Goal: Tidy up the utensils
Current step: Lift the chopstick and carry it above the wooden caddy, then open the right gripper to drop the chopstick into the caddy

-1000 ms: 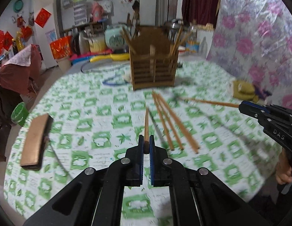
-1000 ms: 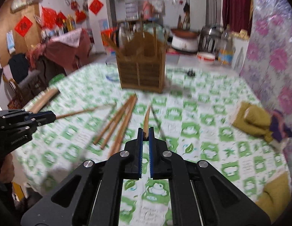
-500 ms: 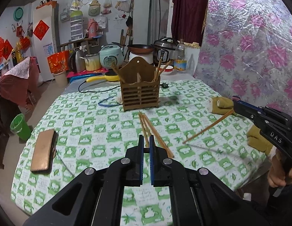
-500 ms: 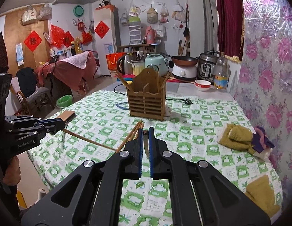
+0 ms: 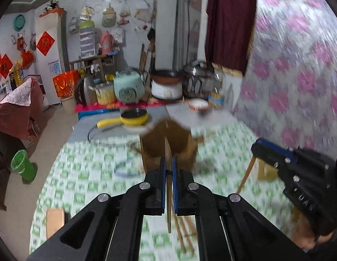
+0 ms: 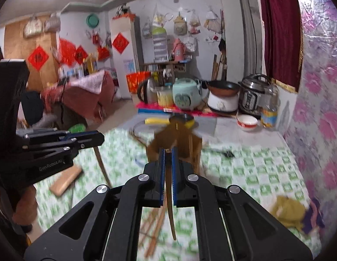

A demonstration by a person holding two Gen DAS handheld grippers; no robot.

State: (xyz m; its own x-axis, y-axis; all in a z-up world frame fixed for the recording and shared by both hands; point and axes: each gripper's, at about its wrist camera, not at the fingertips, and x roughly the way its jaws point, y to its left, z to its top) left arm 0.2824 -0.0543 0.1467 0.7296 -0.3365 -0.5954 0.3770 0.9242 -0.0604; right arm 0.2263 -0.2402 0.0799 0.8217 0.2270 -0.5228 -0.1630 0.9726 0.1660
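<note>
Carrying: one chopstick pinched in each gripper, hanging tip-down, likely for dropping into the holder.
Left gripper (image 5: pixel 168 163): pressed on chopstick (image 5: pixel 169 206).
Right gripper (image 6: pixel 168 154): clamped on chopstick (image 6: pixel 170 213).
Holder (image 5: pixel 168 143): at 12 o'clock, upright on table (image 6: pixel 255 169).
Loose chopsticks (image 6: pixel 155 228): lying at 6 o'clock.
In the way: pan (image 6: pixel 168 119) behind holder; cloth (image 6: pixel 288 211) at 4 o'clock, apart.

Mint rice cooker (image 6: pixel 187 96), red-rimmed bowl (image 6: pixel 247 122), green bin (image 5: pixel 23 166) beyond the checked tablecloth (image 6: pixel 262 169).
</note>
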